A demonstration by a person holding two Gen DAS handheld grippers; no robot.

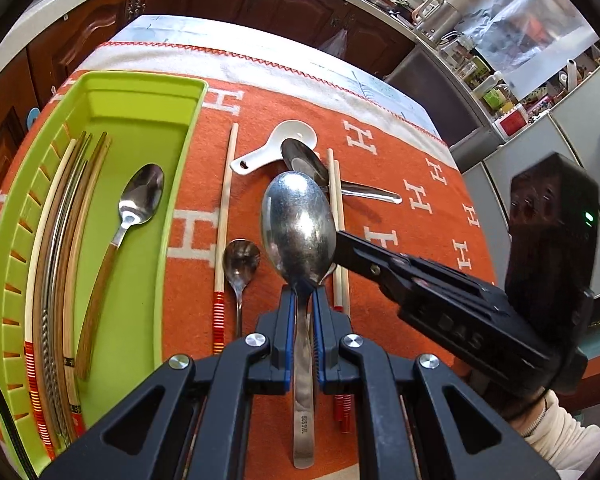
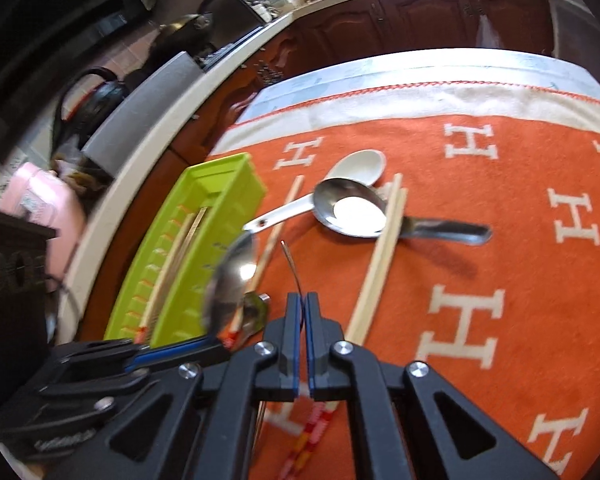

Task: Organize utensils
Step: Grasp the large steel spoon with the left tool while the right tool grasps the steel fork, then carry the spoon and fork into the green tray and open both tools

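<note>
Left wrist cam: my left gripper [image 1: 303,296] pinches big steel spoon [image 1: 298,228] by its neck, bowl fwd past tips, w/ right gripper [image 2: 301,300] pressed together.

- We see bright daylight, with glare on the spoon [image 1: 298,228] ahead of the left claw [image 1: 303,300].
- Right view blurs leftward; fisheye bends edges.

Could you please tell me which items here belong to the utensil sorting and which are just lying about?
Job: green tray, steel spoon in left claw, white ceramic spoon, loose chopsticks, small spoon.
Lying about: counter jars, black kettle.
</note>
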